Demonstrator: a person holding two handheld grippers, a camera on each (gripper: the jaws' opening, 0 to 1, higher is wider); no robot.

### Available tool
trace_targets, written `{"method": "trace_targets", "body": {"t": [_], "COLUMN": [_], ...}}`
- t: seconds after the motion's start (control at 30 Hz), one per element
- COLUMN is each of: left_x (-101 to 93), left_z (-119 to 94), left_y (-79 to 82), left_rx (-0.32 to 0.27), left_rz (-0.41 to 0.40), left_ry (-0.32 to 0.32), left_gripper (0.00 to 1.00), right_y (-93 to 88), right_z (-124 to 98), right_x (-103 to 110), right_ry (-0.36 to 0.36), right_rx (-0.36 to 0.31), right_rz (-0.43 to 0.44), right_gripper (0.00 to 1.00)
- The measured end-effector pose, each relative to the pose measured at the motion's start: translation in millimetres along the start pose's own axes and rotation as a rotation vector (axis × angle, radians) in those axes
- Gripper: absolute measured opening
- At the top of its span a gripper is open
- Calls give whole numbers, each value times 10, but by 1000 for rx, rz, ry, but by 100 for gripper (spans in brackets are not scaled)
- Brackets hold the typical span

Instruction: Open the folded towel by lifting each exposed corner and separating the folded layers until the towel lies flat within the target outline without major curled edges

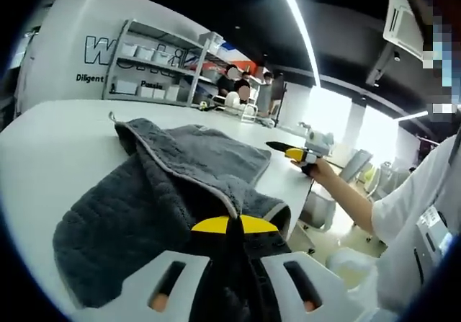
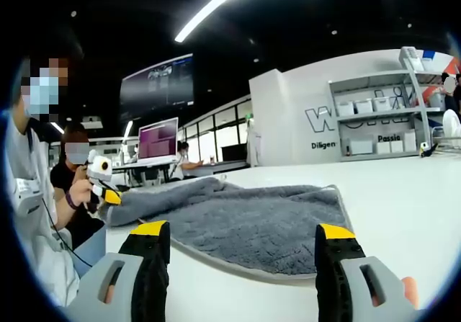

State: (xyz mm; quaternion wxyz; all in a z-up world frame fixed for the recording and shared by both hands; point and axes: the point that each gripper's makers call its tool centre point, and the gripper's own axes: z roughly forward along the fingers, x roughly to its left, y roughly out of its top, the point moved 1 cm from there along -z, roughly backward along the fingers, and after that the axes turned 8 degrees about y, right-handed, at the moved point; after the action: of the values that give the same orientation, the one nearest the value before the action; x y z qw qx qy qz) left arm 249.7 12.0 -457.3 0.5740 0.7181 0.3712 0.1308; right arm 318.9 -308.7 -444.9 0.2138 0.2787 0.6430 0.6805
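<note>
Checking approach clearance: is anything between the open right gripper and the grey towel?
Nothing visible. Bare white table lies between the right gripper and the towel; the left gripper grips its far end.

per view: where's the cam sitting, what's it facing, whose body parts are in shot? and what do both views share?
Left gripper view: rides the left gripper, shut on the grey towel, facing along the white table to shelves; right gripper, hand and sleeve show.
Right gripper view: rides the open right gripper, low at the table edge, facing the towel's spread end; person and left gripper show.
Shared: towel, table, shelves.
</note>
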Motion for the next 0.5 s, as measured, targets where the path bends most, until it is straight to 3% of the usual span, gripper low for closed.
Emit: {"method": "trace_targets", "body": {"t": [0.2,0.5], "left_x": [167,422], "left_z": [-99,-179], "left_y": [54,1], "left_rx": [10,62], "left_rz": [8,51], "left_ry": [43,128], "left_gripper": [3,3], "right_y": [2,2], "right_z": [1,2], "right_x": [-5,-5], "right_ry": [-2,-1], "right_rx": [0,1], "right_rz": [0,1], "right_gripper": [84,84]}}
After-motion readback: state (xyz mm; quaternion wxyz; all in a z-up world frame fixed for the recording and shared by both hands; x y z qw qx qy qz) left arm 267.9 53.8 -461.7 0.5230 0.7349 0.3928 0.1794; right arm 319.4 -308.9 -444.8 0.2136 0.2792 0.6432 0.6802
